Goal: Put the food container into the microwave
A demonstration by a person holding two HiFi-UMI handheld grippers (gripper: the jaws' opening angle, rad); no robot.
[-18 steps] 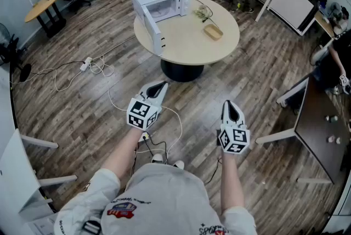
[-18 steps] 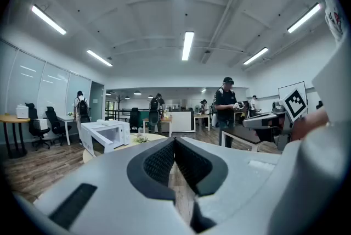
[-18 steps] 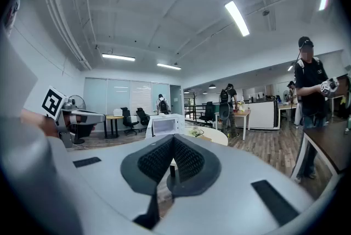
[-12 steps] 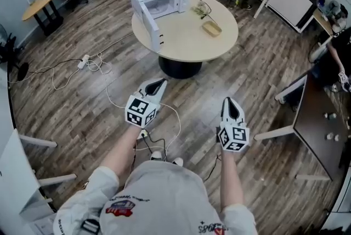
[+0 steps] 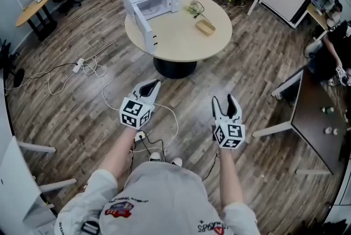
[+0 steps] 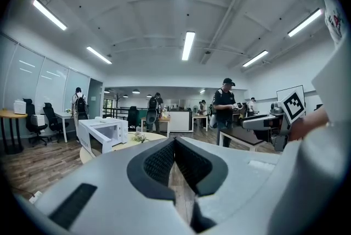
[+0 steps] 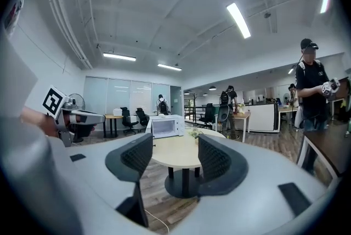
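The left tool (image 5: 154,83) has its jaws pressed together on nothing. The microwave (image 5: 151,0) sits at the 11 o'clock edge of the surface (image 5: 181,44), door open. The food container (image 5: 205,27) lies on the surface toward 2 o'clock, its long axis running roughly 10 to 4. It is well apart from both tools, near 12 o'clock from the right tool (image 5: 223,100), whose jaws are spread and empty; that hand looks the nearer

Bright ceiling strip lights (image 6: 188,45) glare overhead; fisheye edges darken, bend.
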